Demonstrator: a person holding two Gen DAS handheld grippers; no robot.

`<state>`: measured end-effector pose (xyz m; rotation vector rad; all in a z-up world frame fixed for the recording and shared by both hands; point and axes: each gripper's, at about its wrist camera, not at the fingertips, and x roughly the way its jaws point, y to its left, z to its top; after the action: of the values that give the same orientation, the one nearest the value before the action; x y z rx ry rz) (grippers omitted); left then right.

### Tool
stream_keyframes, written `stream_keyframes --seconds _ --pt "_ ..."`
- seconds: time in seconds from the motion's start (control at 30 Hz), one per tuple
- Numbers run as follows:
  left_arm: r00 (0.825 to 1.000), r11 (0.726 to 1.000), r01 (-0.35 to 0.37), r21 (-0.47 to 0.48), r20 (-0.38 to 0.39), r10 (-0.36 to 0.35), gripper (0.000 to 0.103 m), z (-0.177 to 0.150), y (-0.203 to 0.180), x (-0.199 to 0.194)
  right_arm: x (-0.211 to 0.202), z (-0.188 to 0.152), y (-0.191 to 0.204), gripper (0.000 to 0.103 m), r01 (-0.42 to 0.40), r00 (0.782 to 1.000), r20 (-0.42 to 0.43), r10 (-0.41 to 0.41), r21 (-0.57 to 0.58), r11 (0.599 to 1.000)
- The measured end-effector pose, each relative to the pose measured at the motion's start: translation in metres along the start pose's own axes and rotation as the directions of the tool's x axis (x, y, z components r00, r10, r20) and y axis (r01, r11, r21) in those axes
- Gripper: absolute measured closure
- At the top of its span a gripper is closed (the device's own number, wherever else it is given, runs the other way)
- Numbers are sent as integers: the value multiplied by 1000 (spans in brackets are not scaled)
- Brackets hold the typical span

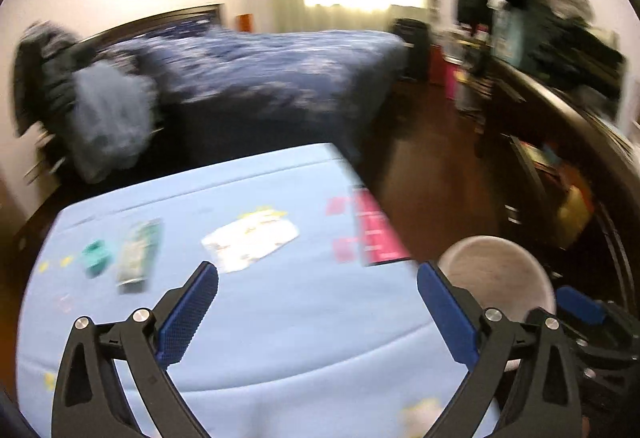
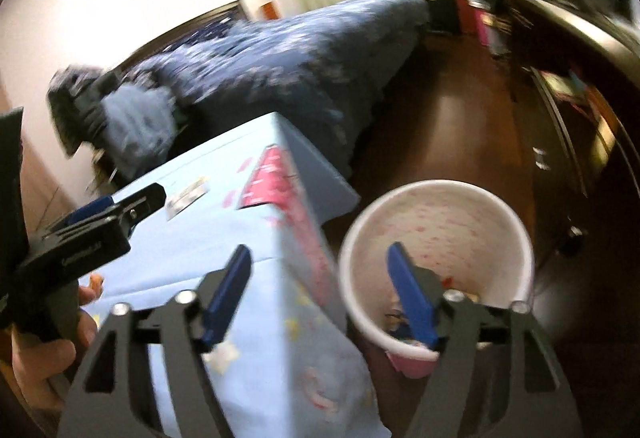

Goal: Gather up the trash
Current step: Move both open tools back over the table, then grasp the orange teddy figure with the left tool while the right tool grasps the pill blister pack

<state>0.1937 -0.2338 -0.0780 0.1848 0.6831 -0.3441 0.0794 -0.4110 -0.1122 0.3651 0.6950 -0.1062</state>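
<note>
My left gripper (image 1: 318, 278) is open and empty above a table with a light blue cloth (image 1: 280, 318). On the cloth lie a white wrapper (image 1: 252, 238), a green packet (image 1: 138, 256) and a small teal piece (image 1: 95, 256). My right gripper (image 2: 320, 266) is open beside the table's right edge. Its right finger (image 2: 412, 298) reaches inside a white paper cup (image 2: 436, 222) that holds some scraps; its left finger is outside the cup. The cup also shows in the left wrist view (image 1: 500, 274). The left gripper appears at the left of the right wrist view (image 2: 120, 205).
A pink sheet (image 1: 376, 230) hangs over the table's right edge. A bed with a dark blue cover (image 1: 272, 69) stands beyond the table. A dark cabinet with clutter (image 1: 560, 97) lines the right side, over a brown wooden floor (image 2: 448, 125).
</note>
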Motion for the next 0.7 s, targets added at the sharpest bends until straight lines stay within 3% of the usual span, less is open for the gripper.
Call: stream_keyframes --seconds 0.13,0.3,0.47,0.63,0.7 --pt "991 987 -131 -91 -30 129 4 -17 60 -4 9 2 46 26 -47 999 -19 45 -99 994" --pt "970 950 -240 -198 -92 226 4 -45 119 0 22 2 94 22 -78 997 -41 72 -201 976" --pt "967 917 -249 -313 -137 216 4 -63 161 8 41 5 131 22 -88 996 -58 74 -275 957" --pt "969 910 -234 -343 -158 190 4 -68 173 19 68 18 155 22 -58 998 -55 42 -313 948" --pt "967 911 -236 -339 -170 187 10 -69 172 23 84 23 161 22 -46 997 -72 24 -322 946"
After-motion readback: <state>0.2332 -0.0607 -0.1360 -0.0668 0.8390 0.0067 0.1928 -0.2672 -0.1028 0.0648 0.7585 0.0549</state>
